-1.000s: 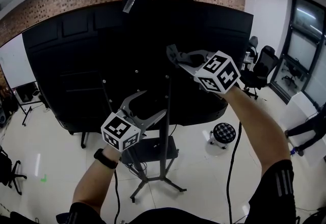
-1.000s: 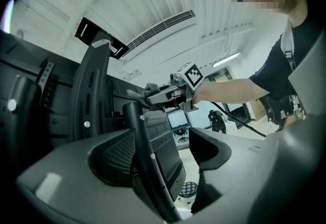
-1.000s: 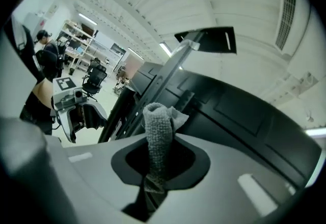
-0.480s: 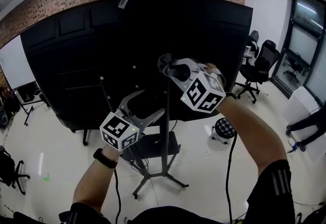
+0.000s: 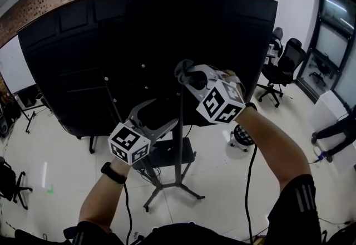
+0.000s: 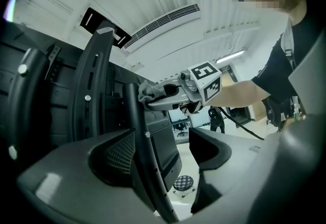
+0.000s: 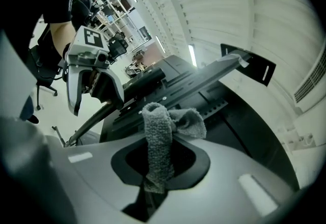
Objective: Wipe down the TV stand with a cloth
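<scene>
Right gripper view shows the cloth [image 7: 164, 131] best: a small grey rag with a nubbly, towel-like pile, bunched into a roll that stands up out of the right gripper [image 5: 188, 74]. The jaws are closed on its lower end, and a loose fold flops over toward 2 o'clock. It looks soft, light and limp, so it will likely fold around a tube or edge under light pressure. It could also work out of the grip if dragged hard. Holding the bunched end seems right, since that leaves the free fold ahead of the tips to do the rubbing.

In the head view the cloth sits near the centre of the picture, at the top of the upright pole of the TV stand [image 5: 178, 149], close to the dark back of the TV [image 5: 167, 32]. I cannot tell whether it touches the metal. The stand looks like a stiff, slim dark frame with splayed legs and a small shelf [image 5: 167, 156] low down. It seems rigid but top-heavy under the screen, so it would be better steadied than pushed.

At 7 o'clock from the right gripper, the left gripper [image 5: 167, 113] has its jaws wide apart. The pole runs between them, close to one pad, and is not clamped.

A patterned stool [image 5: 240, 135] and office chairs [image 5: 278, 71] stand on the floor toward 3 o'clock.
</scene>
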Demonstrator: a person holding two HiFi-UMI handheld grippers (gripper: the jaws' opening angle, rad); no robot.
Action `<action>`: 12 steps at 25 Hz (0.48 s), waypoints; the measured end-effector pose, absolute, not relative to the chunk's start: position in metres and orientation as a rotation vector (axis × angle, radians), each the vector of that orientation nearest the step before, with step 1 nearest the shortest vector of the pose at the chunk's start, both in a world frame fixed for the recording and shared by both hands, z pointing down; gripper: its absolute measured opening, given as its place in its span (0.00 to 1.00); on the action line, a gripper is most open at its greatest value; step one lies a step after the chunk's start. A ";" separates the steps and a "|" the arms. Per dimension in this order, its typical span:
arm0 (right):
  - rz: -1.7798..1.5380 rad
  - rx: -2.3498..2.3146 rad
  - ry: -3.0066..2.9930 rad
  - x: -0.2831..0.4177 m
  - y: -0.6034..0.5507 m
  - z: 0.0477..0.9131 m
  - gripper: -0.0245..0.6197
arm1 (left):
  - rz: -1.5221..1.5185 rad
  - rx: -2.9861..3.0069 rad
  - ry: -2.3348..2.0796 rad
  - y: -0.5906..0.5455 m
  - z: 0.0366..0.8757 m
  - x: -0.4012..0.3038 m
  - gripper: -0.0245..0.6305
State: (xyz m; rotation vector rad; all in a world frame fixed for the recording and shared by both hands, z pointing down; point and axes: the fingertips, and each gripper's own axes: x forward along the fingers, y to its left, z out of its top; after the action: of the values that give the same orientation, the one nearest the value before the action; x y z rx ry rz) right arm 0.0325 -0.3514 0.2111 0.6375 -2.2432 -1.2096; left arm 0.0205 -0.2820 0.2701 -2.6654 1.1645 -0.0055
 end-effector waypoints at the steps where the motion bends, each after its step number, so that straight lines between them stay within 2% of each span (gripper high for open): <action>1: -1.210 0.625 -2.229 0.032 -0.352 0.218 0.10 | -0.009 -2.670 1.167 -0.283 0.273 0.021 0.58; 12: -1.139 0.532 -2.234 0.021 -0.344 0.264 0.10 | -0.020 -2.710 1.196 -0.287 0.300 0.023 0.58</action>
State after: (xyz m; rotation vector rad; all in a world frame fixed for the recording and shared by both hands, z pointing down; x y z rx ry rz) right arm 0.0208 -0.3441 0.2642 0.5318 -2.2342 -1.1388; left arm 0.0231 -0.2874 0.3003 -2.7104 1.1957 -0.0204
